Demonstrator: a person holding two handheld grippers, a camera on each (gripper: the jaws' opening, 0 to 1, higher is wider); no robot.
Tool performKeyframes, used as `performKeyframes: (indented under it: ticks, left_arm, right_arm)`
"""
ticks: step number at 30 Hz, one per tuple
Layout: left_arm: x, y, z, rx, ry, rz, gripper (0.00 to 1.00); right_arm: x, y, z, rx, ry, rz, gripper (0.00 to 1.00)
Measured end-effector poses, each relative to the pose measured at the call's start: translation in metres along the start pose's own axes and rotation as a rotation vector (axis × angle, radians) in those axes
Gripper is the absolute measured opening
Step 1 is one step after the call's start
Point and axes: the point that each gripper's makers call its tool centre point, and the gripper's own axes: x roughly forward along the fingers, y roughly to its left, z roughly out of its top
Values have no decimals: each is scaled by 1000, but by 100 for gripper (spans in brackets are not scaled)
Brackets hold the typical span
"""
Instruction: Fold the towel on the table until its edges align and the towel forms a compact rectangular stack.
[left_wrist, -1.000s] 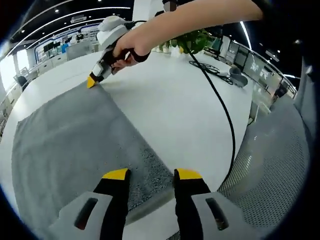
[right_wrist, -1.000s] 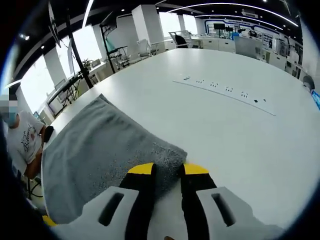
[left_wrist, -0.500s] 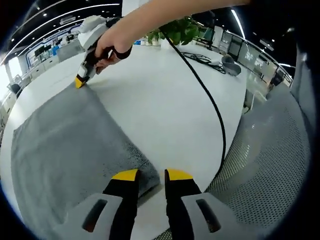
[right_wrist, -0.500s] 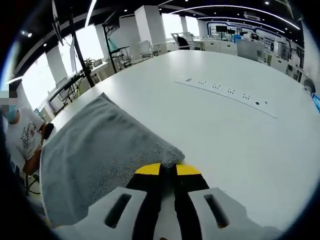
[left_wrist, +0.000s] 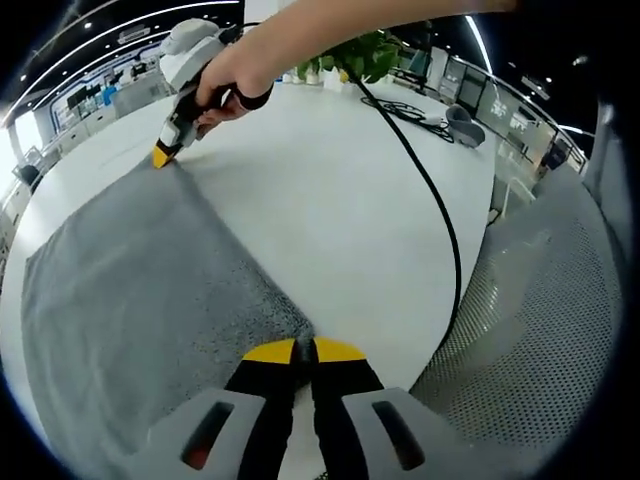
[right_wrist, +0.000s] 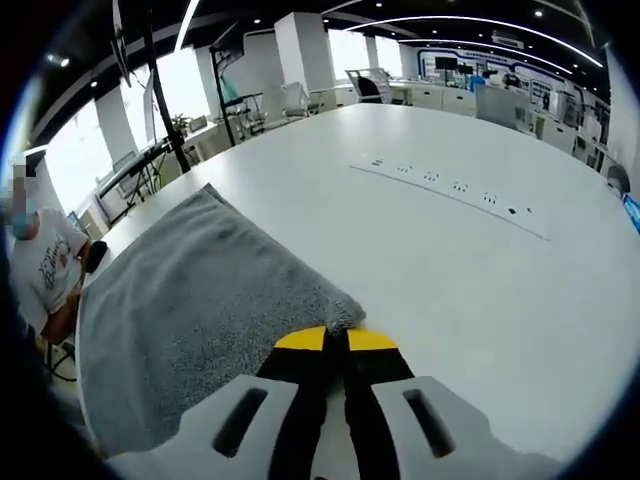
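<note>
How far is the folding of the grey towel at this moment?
Done: no fold shows; the towel lies spread flat on the white table. In hand: the left gripper and the right gripper are each shut on a towel corner. Left: lifting the corners over, aligning the edges and folding into a compact stack.

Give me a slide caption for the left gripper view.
Left gripper pinches the grey towel's near corner; right gripper holds the far corner.
</note>
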Motion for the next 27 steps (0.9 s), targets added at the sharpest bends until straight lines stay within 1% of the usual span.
performKeyframes:
  ticks: [1, 3, 5, 7, 9, 11, 13, 16, 21, 22, 27]
  left_arm:
    - [0, 0, 0, 2, 1, -2, 5]
    - [2, -1, 3, 16, 7, -10, 4]
    - [4, -6, 6, 43, 12, -22, 4]
    - [7, -9, 8, 79, 21, -34, 4]
    - [10, -14, 12, 109, 28, -54, 4]
    - [12, -16, 15, 106, 29, -62, 4]
    - [14, -21, 17, 108, 38, -76, 4]
    - [16, -27, 21, 92, 45, -79, 4]
    - [22, -44, 30, 126, 41, -94, 4]
    - [24, -47, 31, 133, 41, -98, 4]
    - [31, -65, 43, 148, 19, -129, 4]
  right_arm:
    - [0, -1, 0, 1, 0, 0, 2]
    - [1, -11, 3, 6, 0, -1, 2]
    - [-4, -11, -3, 12, 0, -6, 2]
    - [-5, -15, -5, 18, -1, -10, 2]
    - [-12, -17, -7, 19, 0, -12, 2]
    - [-11, -25, -10, 41, 0, -18, 2]
    - [-19, -25, -12, 32, 4, -19, 2]
    - [-25, -32, -16, 31, 4, -25, 2]
    - [-39, -44, -25, 42, 12, -41, 2]
    - [-44, -47, -28, 39, 15, -46, 2]
    - [-59, -64, -36, 40, 29, -72, 2]
